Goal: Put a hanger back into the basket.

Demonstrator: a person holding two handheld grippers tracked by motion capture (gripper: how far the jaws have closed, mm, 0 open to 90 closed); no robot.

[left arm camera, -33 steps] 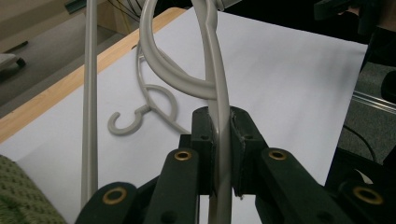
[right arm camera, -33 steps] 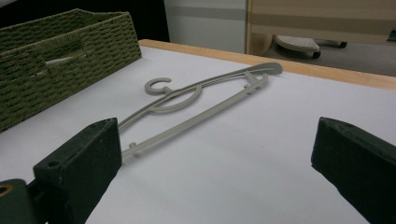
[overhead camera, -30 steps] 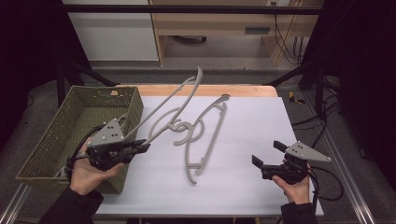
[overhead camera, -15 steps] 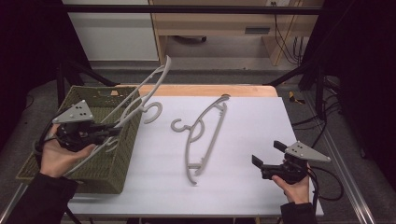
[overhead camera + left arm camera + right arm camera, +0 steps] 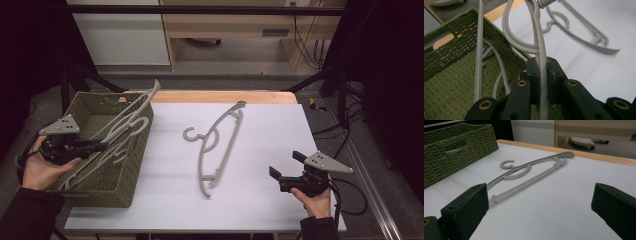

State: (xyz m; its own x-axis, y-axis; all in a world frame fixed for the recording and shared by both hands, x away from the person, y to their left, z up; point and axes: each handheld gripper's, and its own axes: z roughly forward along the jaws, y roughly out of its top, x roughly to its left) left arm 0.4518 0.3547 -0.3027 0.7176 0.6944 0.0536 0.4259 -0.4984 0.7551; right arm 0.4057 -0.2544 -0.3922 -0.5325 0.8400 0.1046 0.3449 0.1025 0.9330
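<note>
My left gripper (image 5: 95, 146) is shut on a grey plastic hanger (image 5: 126, 124), which it holds tilted over the green woven basket (image 5: 102, 189) at the table's left edge. Its lower end dips into the basket and its tip sticks up past the far rim. In the left gripper view the jaws (image 5: 541, 72) pinch a thin bar of that hanger (image 5: 534, 32) above the basket (image 5: 451, 82). A second grey hanger (image 5: 220, 145) lies flat mid-table. My right gripper (image 5: 286, 164) rests open near the front right, with the flat hanger (image 5: 529, 173) ahead of it (image 5: 539, 212).
The white table top (image 5: 265, 120) has a wooden strip along its far edge. A curved grey piece (image 5: 499, 65) lies inside the basket; whether it belongs to another hanger I cannot tell. The basket's side (image 5: 454, 150) stands at the left in the right gripper view. Dark frame bars flank the table.
My left gripper has carried the held hanger leftward off the table's middle to a spot over the basket and slightly lower. The right gripper and the flat hanger have stayed put.
</note>
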